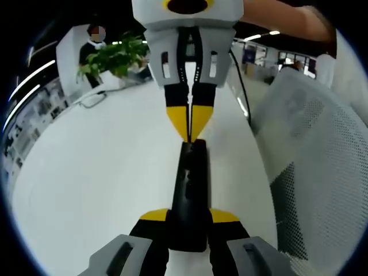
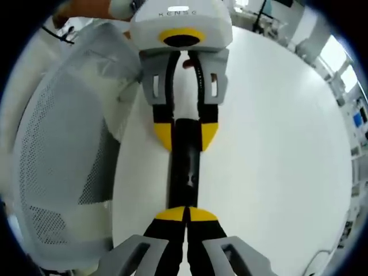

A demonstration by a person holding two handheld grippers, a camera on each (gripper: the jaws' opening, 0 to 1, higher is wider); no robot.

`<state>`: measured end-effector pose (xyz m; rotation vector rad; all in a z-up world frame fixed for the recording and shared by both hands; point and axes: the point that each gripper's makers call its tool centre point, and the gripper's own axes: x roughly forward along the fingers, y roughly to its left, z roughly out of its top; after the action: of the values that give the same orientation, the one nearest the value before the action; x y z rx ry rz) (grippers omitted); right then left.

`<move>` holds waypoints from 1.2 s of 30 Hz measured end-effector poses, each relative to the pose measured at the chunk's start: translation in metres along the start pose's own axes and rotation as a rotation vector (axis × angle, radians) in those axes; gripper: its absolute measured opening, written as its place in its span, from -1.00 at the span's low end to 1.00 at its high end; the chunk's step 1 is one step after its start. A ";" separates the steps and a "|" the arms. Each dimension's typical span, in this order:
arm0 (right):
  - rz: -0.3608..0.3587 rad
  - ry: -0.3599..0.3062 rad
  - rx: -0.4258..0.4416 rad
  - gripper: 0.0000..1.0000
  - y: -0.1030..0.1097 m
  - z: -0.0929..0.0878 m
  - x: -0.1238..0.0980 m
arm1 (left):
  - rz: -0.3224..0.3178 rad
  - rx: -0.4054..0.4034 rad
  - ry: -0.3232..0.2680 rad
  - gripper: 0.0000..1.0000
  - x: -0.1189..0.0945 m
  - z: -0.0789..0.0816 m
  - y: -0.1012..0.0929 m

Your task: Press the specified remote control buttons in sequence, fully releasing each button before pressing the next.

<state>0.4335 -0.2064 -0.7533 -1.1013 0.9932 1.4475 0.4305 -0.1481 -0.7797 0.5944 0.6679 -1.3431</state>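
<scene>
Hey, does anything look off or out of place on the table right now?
Nothing stands out. The remote lies flat on the white table, clamped at one end by the left hand-held gripper, while the shut right hand-held gripper meets its far end. No spill or damage is visible.

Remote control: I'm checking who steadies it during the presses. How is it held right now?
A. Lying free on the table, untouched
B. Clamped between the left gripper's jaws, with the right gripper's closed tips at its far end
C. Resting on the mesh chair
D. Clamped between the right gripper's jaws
B: in the left gripper view the left gripper has its yellow-tipped jaws on both sides of the black remote control, while the right gripper meets its far end with tips together.
</scene>
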 end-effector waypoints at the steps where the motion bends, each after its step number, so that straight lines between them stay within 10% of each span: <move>1: 0.000 0.000 0.000 -1.00 0.000 0.000 0.000 | 0.000 0.000 0.000 -0.52 0.000 0.000 0.000; 36: 0.045 0.038 -0.021 -1.00 0.002 0.003 0.025 | 0.000 -0.002 -0.020 -0.52 0.000 0.000 0.000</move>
<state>0.4293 -0.1976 -0.7762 -1.1318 1.0381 1.4806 0.4307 -0.1482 -0.7800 0.5785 0.6538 -1.3467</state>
